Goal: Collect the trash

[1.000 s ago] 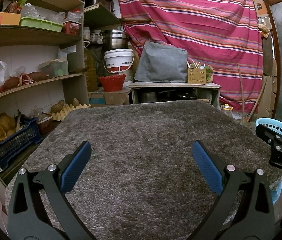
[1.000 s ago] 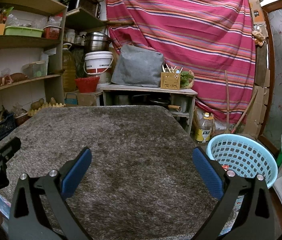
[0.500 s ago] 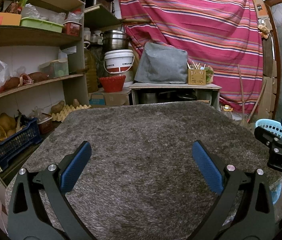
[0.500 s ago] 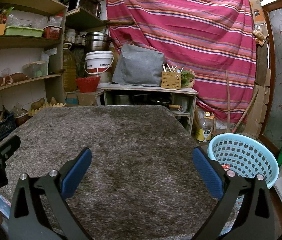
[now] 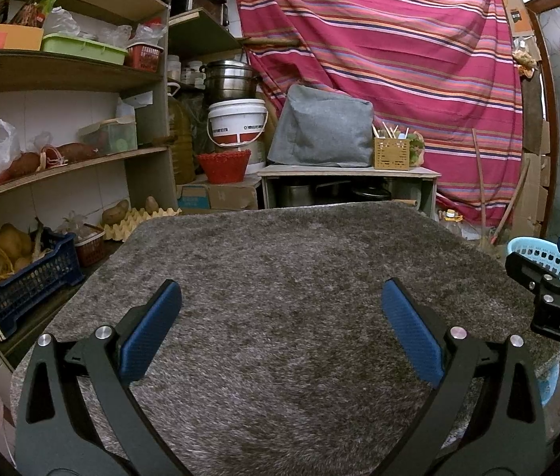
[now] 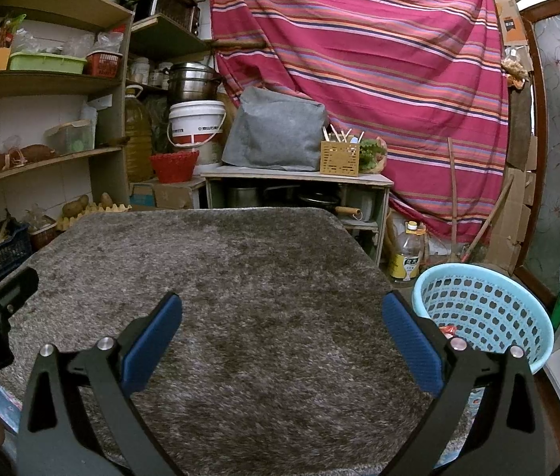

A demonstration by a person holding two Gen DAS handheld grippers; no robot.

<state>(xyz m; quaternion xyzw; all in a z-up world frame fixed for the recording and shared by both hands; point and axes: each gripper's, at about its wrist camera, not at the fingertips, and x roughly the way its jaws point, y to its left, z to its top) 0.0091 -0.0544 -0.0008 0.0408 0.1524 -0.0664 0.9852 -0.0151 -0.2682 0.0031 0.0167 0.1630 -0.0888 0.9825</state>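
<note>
A light blue perforated basket (image 6: 486, 309) stands on the floor beside the right edge of a table covered by a shaggy grey rug (image 6: 240, 277); a bit of red trash (image 6: 448, 330) shows inside it. The basket's rim also shows in the left wrist view (image 5: 534, 254). My left gripper (image 5: 280, 329) is open and empty above the rug (image 5: 280, 277). My right gripper (image 6: 280, 329) is open and empty above the rug, its right finger next to the basket. No loose trash shows on the rug.
Wooden shelves (image 5: 62, 166) with boxes, bags and potatoes stand at the left. A low table (image 6: 300, 178) with a grey cover and a utensil box stands behind, before a striped curtain (image 6: 359, 59). An oil bottle (image 6: 407, 258) stands on the floor.
Both grippers have stayed open and almost still. The views shifted only slightly.
</note>
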